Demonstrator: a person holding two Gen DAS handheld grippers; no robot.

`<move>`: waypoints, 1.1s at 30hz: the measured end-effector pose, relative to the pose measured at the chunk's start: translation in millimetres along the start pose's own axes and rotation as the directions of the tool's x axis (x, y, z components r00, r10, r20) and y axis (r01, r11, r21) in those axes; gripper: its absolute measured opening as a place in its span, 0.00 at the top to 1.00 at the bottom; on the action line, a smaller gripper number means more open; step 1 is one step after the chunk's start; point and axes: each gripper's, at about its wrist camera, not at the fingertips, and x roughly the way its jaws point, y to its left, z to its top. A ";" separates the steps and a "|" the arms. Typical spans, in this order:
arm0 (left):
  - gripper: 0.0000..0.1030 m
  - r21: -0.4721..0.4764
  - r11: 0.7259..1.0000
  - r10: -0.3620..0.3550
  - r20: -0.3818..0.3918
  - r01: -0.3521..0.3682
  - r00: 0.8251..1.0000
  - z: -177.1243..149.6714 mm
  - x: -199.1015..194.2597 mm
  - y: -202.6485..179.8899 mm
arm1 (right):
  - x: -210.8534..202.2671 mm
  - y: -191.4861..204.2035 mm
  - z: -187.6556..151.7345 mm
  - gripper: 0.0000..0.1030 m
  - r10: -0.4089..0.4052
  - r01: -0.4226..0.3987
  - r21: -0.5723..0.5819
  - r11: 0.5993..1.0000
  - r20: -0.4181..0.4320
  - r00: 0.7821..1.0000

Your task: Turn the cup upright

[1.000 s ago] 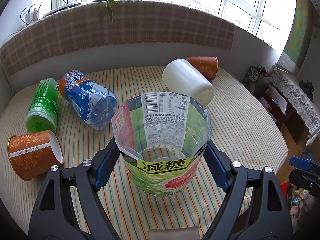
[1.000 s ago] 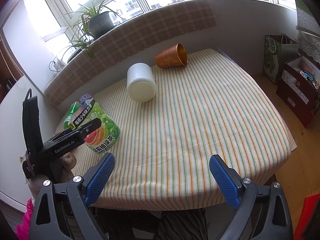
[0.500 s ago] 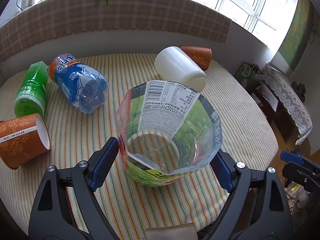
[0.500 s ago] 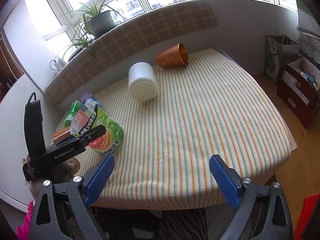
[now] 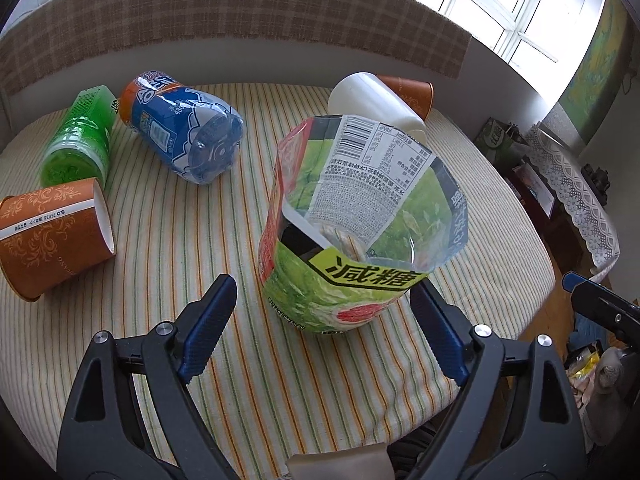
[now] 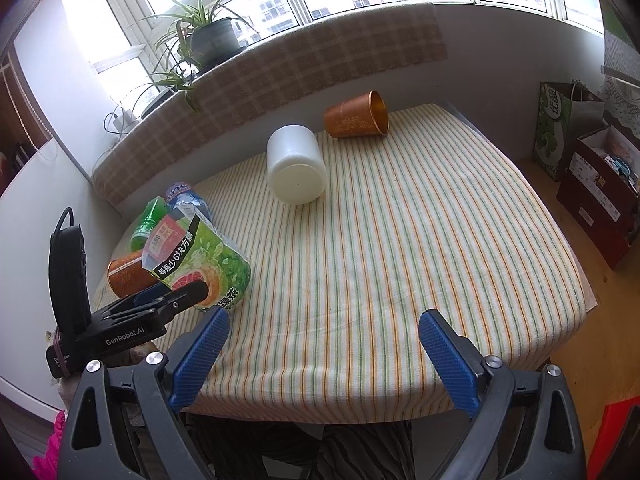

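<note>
A cut-off green tea-bottle cup (image 5: 352, 240) stands upright, open end up, on the striped tablecloth (image 5: 180, 240). My left gripper (image 5: 320, 320) is open just in front of it; its left finger stands clear of the cup and its right finger is beside the base. The cup also shows in the right wrist view (image 6: 200, 260), leaning a little, with the left gripper next to it. My right gripper (image 6: 324, 356) is open and empty over the table's front edge.
On their sides lie a white cup (image 5: 376, 104), an orange cup (image 5: 412, 92) behind it, a blue bottle cup (image 5: 184, 136), a green bottle cup (image 5: 78, 140) and an orange paper cup (image 5: 52, 236). Bags and boxes (image 6: 592, 160) stand on the floor at the right.
My left gripper has opened and let go of the green cup, which now stands on the cloth. The gripper has drawn back a little. The right gripper has hardly moved.
</note>
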 end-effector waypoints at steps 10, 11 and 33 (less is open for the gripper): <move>0.12 -0.007 0.999 0.046 0.030 -0.046 0.998 -25.2 -32.0 16.1 | -0.2 20.4 1.4 0.06 -0.011 0.013 -0.063 0.998 0.031 0.999; 0.12 -0.004 0.998 0.063 0.048 -0.063 0.997 -26.9 -38.2 16.5 | -0.9 23.0 1.7 0.06 -0.016 0.019 -0.073 0.997 0.040 0.999; 0.00 -0.064 0.940 0.316 0.531 -0.335 0.786 -35.4 -172.9 -12.2 | -38.4 101.2 -1.0 0.00 -0.186 0.313 -0.211 0.926 0.466 0.865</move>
